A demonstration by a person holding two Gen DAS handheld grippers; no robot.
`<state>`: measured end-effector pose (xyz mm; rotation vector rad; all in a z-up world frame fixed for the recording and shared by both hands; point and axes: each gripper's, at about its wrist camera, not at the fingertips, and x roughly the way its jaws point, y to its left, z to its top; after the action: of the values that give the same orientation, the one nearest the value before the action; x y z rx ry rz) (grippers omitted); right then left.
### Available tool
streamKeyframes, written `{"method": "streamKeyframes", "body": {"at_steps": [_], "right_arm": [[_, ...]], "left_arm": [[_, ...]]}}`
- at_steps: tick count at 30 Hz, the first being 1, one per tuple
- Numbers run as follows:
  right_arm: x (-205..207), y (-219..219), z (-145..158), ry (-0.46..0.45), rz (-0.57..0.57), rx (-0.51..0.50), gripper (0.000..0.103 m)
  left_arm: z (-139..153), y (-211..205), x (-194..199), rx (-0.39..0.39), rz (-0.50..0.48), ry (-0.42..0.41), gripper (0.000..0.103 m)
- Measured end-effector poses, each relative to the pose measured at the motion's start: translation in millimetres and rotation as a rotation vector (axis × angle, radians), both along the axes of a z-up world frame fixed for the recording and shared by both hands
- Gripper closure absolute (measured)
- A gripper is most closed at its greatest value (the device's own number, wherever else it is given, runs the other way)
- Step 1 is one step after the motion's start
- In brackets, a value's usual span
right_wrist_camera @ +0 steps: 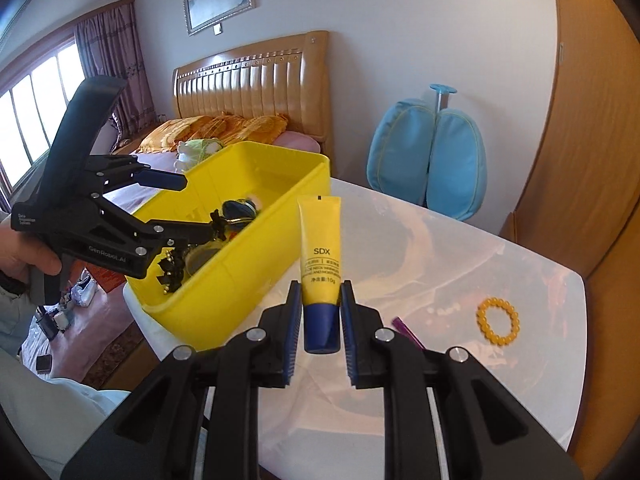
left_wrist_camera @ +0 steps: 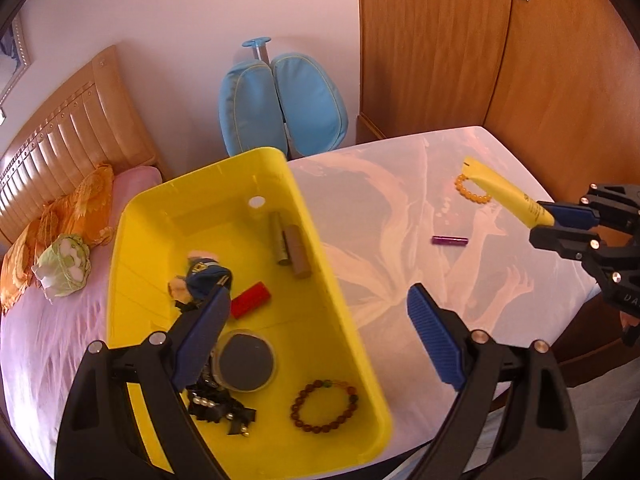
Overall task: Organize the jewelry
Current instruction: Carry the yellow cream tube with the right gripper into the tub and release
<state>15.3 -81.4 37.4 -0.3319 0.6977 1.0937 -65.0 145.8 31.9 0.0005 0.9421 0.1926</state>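
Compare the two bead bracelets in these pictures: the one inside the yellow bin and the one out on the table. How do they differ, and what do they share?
The bracelet in the yellow bin has dark brown beads with a few green ones; the bracelet on the table is bright yellow-orange all round. The first lies on the floor of the bin, among other items; the second lies on the white table, beside the spot where the tube hangs in the left wrist view. Both are closed rings of round beads, lying flat, untouched by either gripper.

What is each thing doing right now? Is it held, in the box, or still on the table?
Right gripper: shut on the yellow tube.
Yellow tube: held by its blue cap, off the table.
Left gripper: open, holding nothing, over the box.
Yellow box: open-topped, on the table.
Brown bracelet: lying in the box.
Yellow bracelet: lying on the table.
Purple stick: lying on the table.
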Motion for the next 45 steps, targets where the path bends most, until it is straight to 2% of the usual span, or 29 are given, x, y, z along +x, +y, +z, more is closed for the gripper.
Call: {"method": "streamKeyframes", "body": {"at_steps": [3,7,10,13,19,24,27,30,35,37,38,41,42,45], "right_arm": [[-22,54,4,-0.019,-0.005,0.000,0.082],[-53,130,0,0.022,0.019,-0.040,0.082],[-72,179,-10,0.034,0.010,-0.102,0.082],[-84,214,-25,0.063,-0.002,-0.155,0.082],[-91,253,-64,0.094,-0.043,-0.332,0.082],[-88,274,-104,0.120,-0.077,-0.516,0.082],[-85,281,-117,0.142,-0.084,-0.564,0.082],[-86,284,-120,0.153,-0.086,-0.569,0.081],[-83,282,-114,0.140,-0.103,-0.549,0.060],[-85,283,-110,0.128,-0.105,-0.534,0.047],[-86,281,-107,0.117,-0.105,-0.524,0.045],[-88,278,-95,0.081,-0.110,-0.483,0.024],[-88,276,-90,0.067,-0.112,-0.465,0.011],[-90,268,-75,0.018,-0.115,-0.398,0.008]], "left_arm": [[-1,42,-14,-0.015,-0.054,-0.013,0.015],[4,113,-47,-0.047,-0.080,-0.034,0.015],[2,163,-67,-0.045,-0.070,-0.019,0.015],[-7,198,-78,-0.053,-0.105,0.009,0.015],[-33,224,-81,-0.146,-0.179,0.025,0.015],[-46,223,-78,-0.188,-0.234,0.040,0.015],[-49,224,-78,-0.196,-0.248,0.041,0.015],[-50,230,-80,-0.211,-0.242,0.037,0.015],[-49,231,-80,-0.222,-0.246,0.028,0.015],[-48,231,-79,-0.225,-0.249,0.021,0.015],[-47,230,-78,-0.224,-0.250,0.017,0.015],[-43,230,-76,-0.212,-0.239,0.005,0.015],[-42,230,-75,-0.211,-0.227,0.001,0.015],[-36,232,-75,-0.235,-0.205,-0.024,0.015]]}}
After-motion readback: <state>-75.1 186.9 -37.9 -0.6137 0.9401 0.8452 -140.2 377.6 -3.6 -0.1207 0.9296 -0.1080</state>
